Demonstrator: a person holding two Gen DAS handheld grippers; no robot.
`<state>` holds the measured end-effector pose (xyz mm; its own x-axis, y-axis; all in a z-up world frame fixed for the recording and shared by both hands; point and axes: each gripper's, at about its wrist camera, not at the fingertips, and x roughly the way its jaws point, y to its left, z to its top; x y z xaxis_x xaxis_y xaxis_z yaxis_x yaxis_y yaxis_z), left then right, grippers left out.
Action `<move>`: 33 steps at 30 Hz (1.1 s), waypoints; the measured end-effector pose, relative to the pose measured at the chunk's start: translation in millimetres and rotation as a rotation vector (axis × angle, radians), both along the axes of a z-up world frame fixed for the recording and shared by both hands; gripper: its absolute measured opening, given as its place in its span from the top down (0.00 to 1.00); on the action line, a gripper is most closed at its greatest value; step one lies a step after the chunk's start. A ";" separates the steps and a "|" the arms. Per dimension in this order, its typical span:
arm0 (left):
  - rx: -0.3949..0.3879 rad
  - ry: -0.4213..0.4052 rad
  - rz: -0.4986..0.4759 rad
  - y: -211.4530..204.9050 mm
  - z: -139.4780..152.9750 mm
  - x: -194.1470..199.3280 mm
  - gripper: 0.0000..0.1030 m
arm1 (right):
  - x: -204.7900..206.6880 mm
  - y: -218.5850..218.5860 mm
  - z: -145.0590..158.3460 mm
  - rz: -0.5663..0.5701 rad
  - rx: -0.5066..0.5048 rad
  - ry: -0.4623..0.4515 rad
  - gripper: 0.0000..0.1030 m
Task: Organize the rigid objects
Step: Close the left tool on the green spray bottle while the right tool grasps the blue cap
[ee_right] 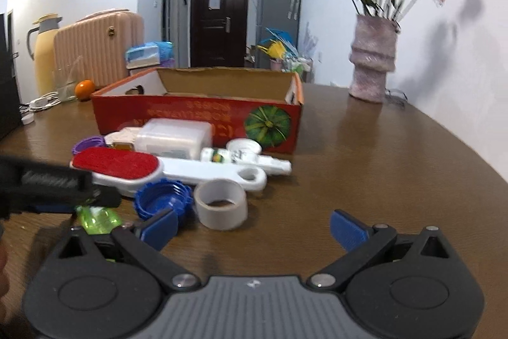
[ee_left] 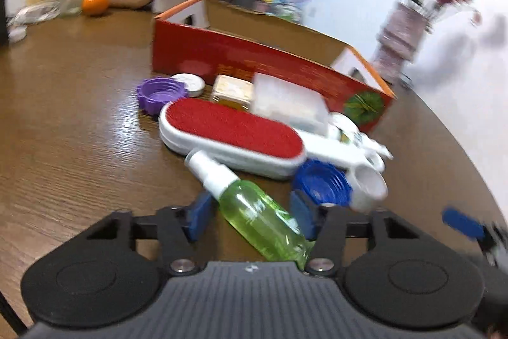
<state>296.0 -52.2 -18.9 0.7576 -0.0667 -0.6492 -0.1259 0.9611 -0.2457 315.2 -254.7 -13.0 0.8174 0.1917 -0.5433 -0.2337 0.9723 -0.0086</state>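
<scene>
Spray bottle (ee_left: 260, 218) before brush (ee_left: 231, 135), box (ee_left: 273, 65) behind.

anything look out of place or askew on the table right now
The rigid items are heaped in front of the red cardboard box, which looks empty. The green clear spray bottle lies on its side, slanted between the left gripper fingers, against the red-faced white lint brush.

A brown wooden table (ee_right: 397, 167) carries a red box (ee_right: 197, 116), lint brush (ee_right: 127, 166), blue cap (ee_right: 163, 199), tape roll (ee_right: 220, 204), vase (ee_right: 373, 62) and orange (ee_right: 84, 89).
</scene>
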 end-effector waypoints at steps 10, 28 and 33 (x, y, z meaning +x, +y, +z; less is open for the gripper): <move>0.318 -0.035 -0.199 27.2 -1.6 -29.9 0.68 | -8.2 6.9 -6.5 0.025 0.031 0.013 0.00; 0.279 -0.063 -0.234 91.8 -11.9 -45.2 0.38 | 4.5 78.7 -11.9 0.144 0.034 0.086 0.31; 0.233 -0.074 -0.237 105.4 -12.2 -46.7 0.48 | 20.3 90.3 -14.0 0.114 0.000 0.101 0.33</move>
<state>249.3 53.2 -31.1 0.7847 -0.1029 -0.6113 0.1174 0.9930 -0.0165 335.5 -164.4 -27.0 0.7315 0.2798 -0.6218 -0.3422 0.9394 0.0201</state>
